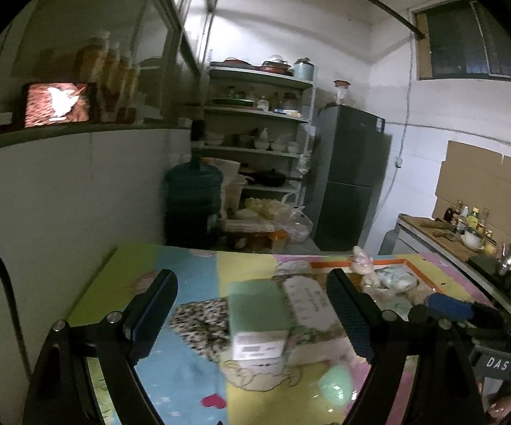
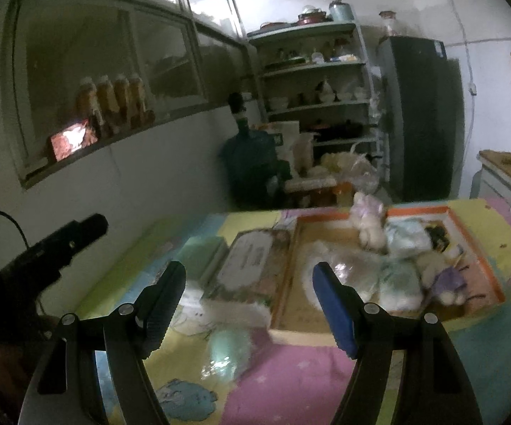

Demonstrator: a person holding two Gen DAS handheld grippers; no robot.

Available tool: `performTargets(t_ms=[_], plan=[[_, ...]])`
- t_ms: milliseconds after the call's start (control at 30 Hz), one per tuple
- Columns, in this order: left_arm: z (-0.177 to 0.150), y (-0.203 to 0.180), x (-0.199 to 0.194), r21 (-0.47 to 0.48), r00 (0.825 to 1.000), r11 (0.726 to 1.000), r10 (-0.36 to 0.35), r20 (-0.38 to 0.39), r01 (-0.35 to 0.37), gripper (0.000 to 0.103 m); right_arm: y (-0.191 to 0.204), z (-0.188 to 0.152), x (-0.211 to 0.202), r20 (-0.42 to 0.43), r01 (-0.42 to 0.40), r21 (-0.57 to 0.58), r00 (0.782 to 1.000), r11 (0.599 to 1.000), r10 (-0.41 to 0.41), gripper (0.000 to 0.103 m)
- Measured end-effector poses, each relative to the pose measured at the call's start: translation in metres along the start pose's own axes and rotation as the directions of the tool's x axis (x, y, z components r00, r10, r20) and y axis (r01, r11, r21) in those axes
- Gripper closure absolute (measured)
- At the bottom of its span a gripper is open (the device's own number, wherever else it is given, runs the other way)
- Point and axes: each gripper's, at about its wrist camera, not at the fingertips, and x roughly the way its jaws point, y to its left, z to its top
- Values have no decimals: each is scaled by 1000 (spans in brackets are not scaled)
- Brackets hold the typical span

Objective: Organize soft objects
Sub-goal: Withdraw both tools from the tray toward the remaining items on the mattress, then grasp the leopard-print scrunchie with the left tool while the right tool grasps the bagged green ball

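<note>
The left tongs (image 1: pixel 252 304) are spread wide with nothing between them, hovering over a green-topped box (image 1: pixel 258 313) that stands on the colourful cartoon-print tabletop (image 1: pixel 191 372). The right tongs (image 2: pixel 248 301) are equally wide open and empty, above a small pale-green packet (image 2: pixel 225 352) lying on the tabletop. Further off to the right, an orange-rimmed shallow box (image 2: pixel 475 248) holds the soft things: a pale plush toy (image 2: pixel 367 221), a bagged soft bundle (image 2: pixel 393 276) and a small purple-clad doll (image 2: pixel 445 276). A flat patterned box (image 2: pixel 252 265) lies just beside its left rim.
</note>
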Motion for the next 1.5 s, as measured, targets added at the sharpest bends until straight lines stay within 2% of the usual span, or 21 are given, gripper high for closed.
performTargets(t_ms=[267,667,1000,1100,1133,1167,1200,1300,1367,1500], plan=[[-14,35,1,-22,1000,1000,-1,-15,0,17,13,-26,18,-56,15,3,998,1000,-15,27],[-33,71,26,-17,996,1000,-28,-79,27,17,12,-65,52,-167,68,45,984,997,-60,27],[-43,94,75,-25,983,1000,1,-186,-6,17,12,-77,78,-225,81,48,972,996,-68,27],[-47,96,97,-23,973,1000,-2,-231,-4,17,12,-78,80,-231,73,49,971,996,-60,28],[-49,95,104,-23,969,1000,-3,-248,-3,17,12,-79,81,-234,71,49,971,996,-57,33],[-51,95,113,-23,963,1000,-6,-268,0,17,12,-79,82,-240,70,50,969,996,-56,50],[-54,96,122,-25,956,1000,-11,-292,4,17,11,-80,84,-248,61,58,968,996,-44,57],[-63,95,143,-37,930,999,-38,-365,26,17,14,-82,84,-249,60,46,967,997,-47,61],[-68,94,154,-54,906,998,-62,-418,43,17,16,-83,83,-246,64,36,968,997,-54,61],[-75,93,169,-71,870,997,-65,-488,35,18,14,-85,84,-241,60,47,970,997,-47,61]])
